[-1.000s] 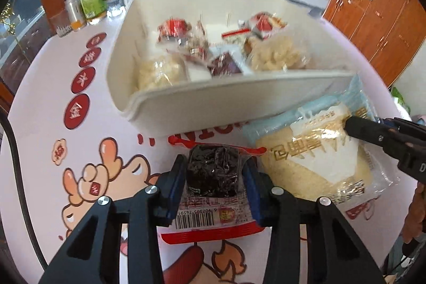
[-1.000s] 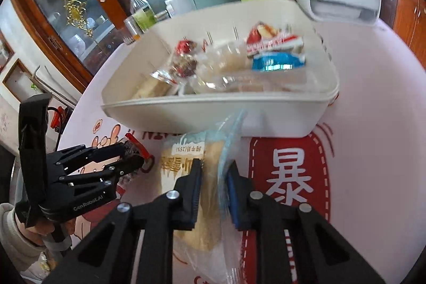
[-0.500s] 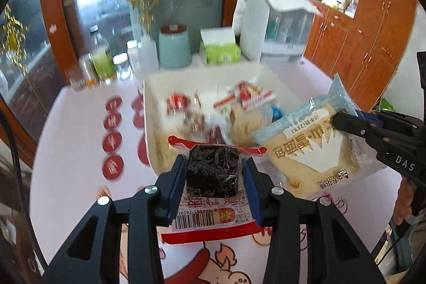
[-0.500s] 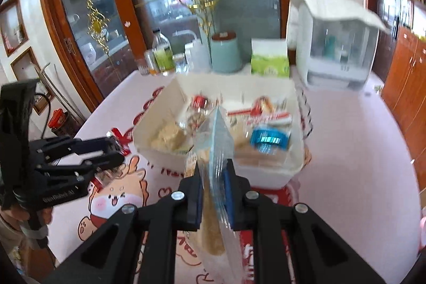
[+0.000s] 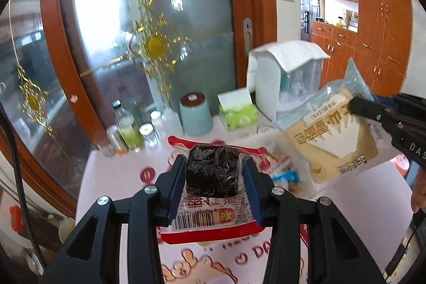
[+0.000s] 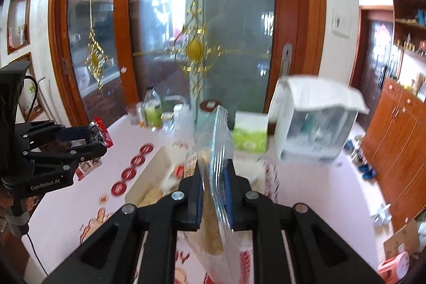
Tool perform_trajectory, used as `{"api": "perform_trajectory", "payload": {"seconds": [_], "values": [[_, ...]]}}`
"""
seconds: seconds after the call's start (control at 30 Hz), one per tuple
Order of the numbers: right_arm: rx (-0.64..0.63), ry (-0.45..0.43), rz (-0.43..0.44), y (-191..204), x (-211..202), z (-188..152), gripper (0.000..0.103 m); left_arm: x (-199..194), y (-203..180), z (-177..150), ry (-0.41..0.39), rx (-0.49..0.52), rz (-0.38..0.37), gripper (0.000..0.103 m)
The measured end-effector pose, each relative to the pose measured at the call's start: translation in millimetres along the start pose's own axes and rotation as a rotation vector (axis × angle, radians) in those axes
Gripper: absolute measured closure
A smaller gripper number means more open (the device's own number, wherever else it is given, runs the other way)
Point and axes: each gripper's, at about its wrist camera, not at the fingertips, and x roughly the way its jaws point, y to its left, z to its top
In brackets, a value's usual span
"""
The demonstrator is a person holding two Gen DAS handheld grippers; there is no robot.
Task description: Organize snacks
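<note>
My left gripper (image 5: pixel 214 172) is shut on a red-edged packet of dark dried fruit (image 5: pixel 211 173) and holds it high above the table. My right gripper (image 6: pixel 213 177) is shut on a clear bread packet (image 6: pixel 217 140), seen edge-on, also raised. The bread packet shows flat at the right in the left wrist view (image 5: pixel 332 129). The white snack bin (image 6: pixel 149 177) with several packets lies below, mostly hidden behind both packets. The left gripper shows at the left in the right wrist view (image 6: pixel 93 140).
At the table's far edge stand a teal canister (image 5: pixel 194 113), a green tissue box (image 5: pixel 237 112), a white covered appliance (image 5: pixel 287 76) and several bottles (image 5: pixel 127 129). A glass door with gold ornaments is behind. Wooden cabinets (image 6: pixel 399 137) are at the right.
Both grippers have lifted their packets well up from the table and tilted upward. The bin has dropped low in both views.
</note>
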Motion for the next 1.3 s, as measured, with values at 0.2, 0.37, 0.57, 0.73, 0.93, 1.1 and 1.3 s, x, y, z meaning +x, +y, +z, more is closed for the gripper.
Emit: {"api": "perform_trajectory", "payload": {"seconds": [0.2,0.37,0.57,0.73,0.93,1.1,1.3], "values": [[-0.012,-0.060,-0.033,-5,3,43,0.089,12,5,30,0.005,-0.022,0.006,0.062],[-0.002,-0.071,-0.044,-8,13,62,0.089,30,7,39,0.029,-0.047,0.008,0.062],[0.067,-0.040,-0.015,-17,39,71,0.089,55,10,37,0.064,-0.075,0.019,0.062],[0.084,-0.007,-0.013,-15,61,71,0.088,76,10,36,0.092,-0.085,0.031,0.059],[0.115,0.077,0.007,-13,93,64,0.073,90,15,34,0.092,-0.119,0.094,0.009],[0.124,0.082,-0.024,-10,95,54,0.035,93,18,30,0.101,-0.124,0.107,0.007],[0.101,0.121,-0.049,-9,95,43,0.034,95,14,21,0.130,-0.109,0.124,0.007]]}}
